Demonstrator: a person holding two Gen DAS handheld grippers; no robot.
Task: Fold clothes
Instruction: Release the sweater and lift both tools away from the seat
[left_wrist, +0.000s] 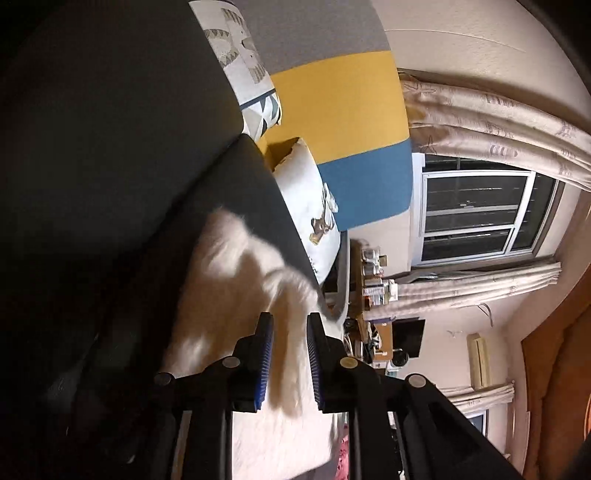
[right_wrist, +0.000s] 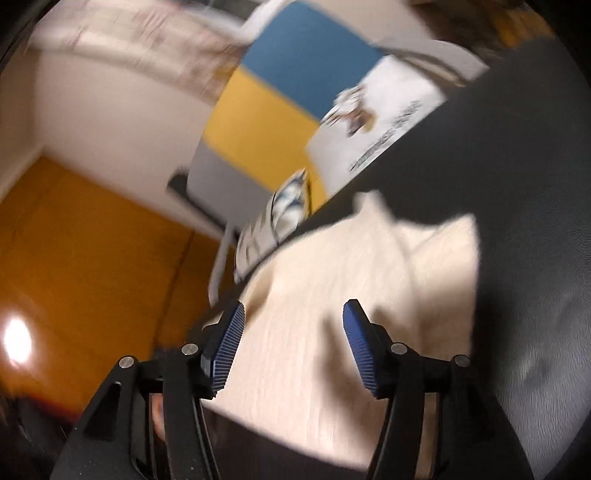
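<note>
Your left gripper (left_wrist: 290, 332) has its blue pads (left_wrist: 266, 363) drawn close, with cream fabric showing in the narrow gap between them; whether they actually pinch it I cannot tell. Your right gripper (right_wrist: 293, 314) stands wide apart, holding nothing, hovering over the same cream garment (right_wrist: 332, 295), which lies spread on the dark bed (right_wrist: 517, 184) near the printed pillows (right_wrist: 376, 122).

The risks, as I judge them: if the left grip is shallow, the soft cloth may slip out when you lift. The right view is smeared by motion, so closing now could catch a single layer or miss the edge, leaving a crooked fold.
</note>
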